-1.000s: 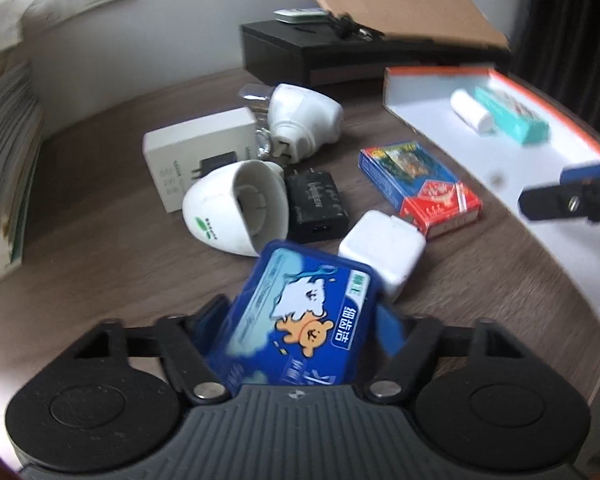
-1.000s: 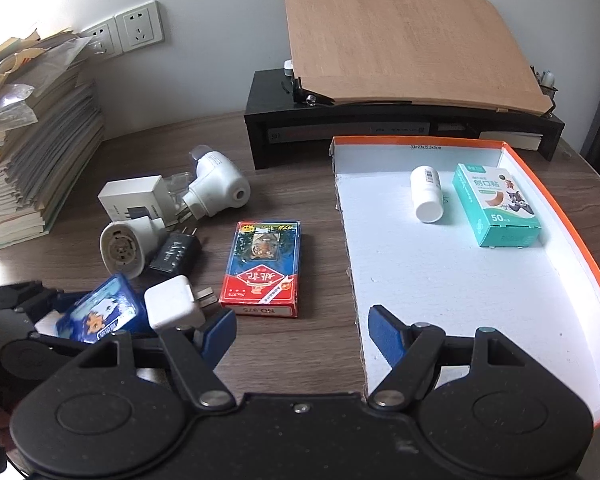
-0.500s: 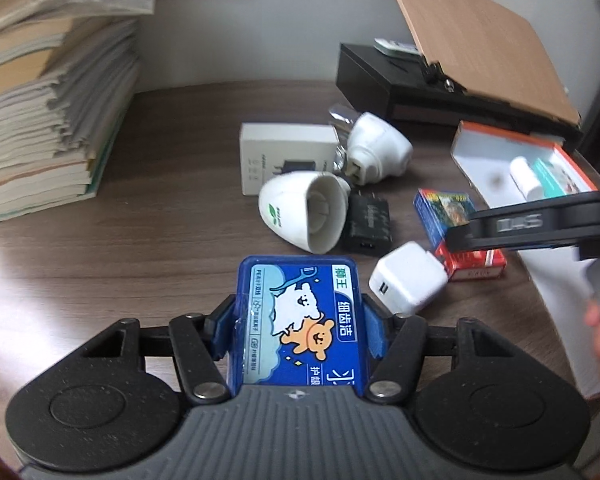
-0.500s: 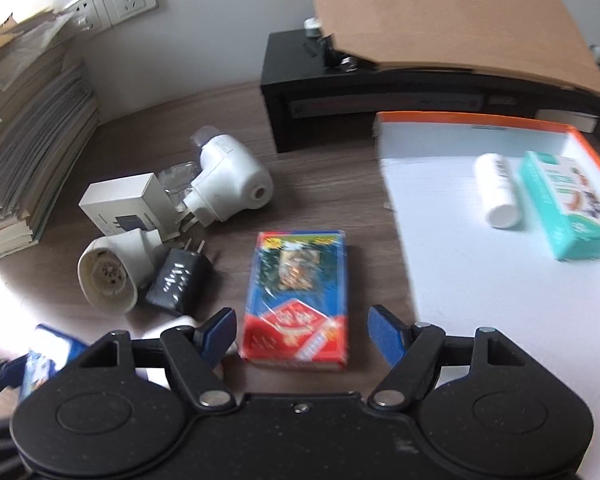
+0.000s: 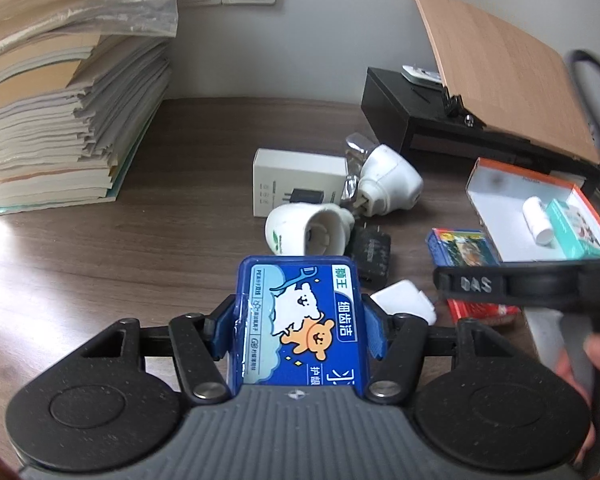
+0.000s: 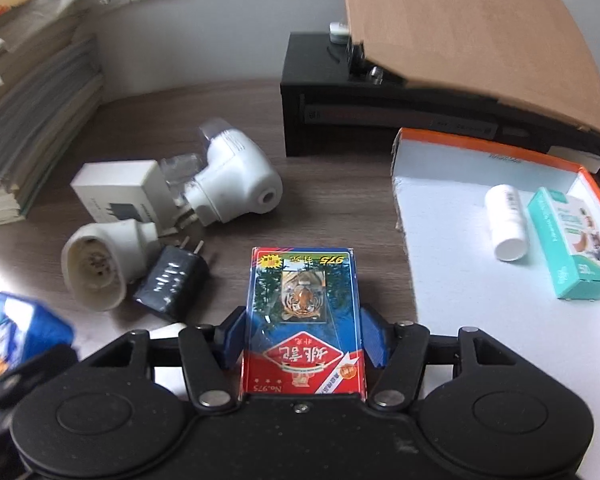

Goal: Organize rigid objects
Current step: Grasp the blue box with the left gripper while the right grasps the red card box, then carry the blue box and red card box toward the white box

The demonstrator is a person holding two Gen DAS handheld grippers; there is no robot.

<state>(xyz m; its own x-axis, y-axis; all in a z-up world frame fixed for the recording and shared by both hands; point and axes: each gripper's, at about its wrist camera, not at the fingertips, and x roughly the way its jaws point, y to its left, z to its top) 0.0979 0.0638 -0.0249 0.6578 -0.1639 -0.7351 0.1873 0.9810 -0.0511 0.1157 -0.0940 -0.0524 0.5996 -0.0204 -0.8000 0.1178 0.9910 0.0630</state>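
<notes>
Fingers of the left gripper (image 5: 298, 330) are pinching a blue floss box (image 5: 300, 320), while the right gripper (image 6: 304, 334), just closing, is squeezing the card pack (image 6: 303, 316) at the tabletop's (image 6: 340, 200) six o'clock.

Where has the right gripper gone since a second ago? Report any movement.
Yes. The right gripper moved left from the orange-rimmed box to straddle the playing-card pack; its jaws have just been closing around it.

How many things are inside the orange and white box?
2: a white bottle lying on its side, and a teal carton just right of it. The orange and white box runs past the picture's edge, so more may hide.
</notes>
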